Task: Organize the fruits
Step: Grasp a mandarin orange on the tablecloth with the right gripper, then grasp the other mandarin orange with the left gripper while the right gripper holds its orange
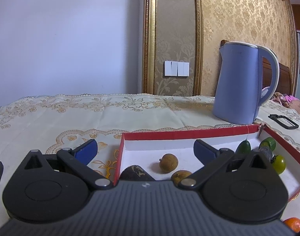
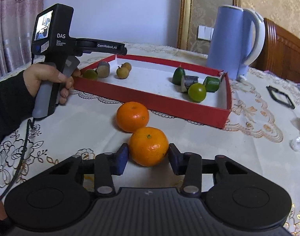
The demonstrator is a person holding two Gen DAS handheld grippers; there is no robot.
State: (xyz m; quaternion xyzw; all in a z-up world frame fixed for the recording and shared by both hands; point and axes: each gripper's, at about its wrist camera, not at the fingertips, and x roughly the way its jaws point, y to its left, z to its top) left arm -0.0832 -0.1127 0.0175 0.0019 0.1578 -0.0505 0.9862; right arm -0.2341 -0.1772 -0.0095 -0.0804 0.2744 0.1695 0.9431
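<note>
Two oranges lie on the tablecloth in front of a red tray point(image 2: 150, 100) with a white floor. My right gripper point(image 2: 148, 157) is shut on the near orange point(image 2: 149, 146), one blue pad against each side. The second orange point(image 2: 132, 116) touches it from behind. Brown longans point(image 2: 122, 72) sit at the tray's left end and green fruits point(image 2: 197, 92) at its right end. My left gripper point(image 1: 145, 147) hangs open over the tray's left wall point(image 1: 118, 157) with nothing between its fingers. Below it lie two longans point(image 1: 168, 163).
A blue kettle point(image 2: 232, 41) stands behind the tray's far right corner. A black frame-shaped object point(image 2: 280, 96) and clear plastic point(image 2: 299, 141) lie on the cloth to the right. A hand point(image 2: 49, 78) holds the left gripper's handle at the tray's left end.
</note>
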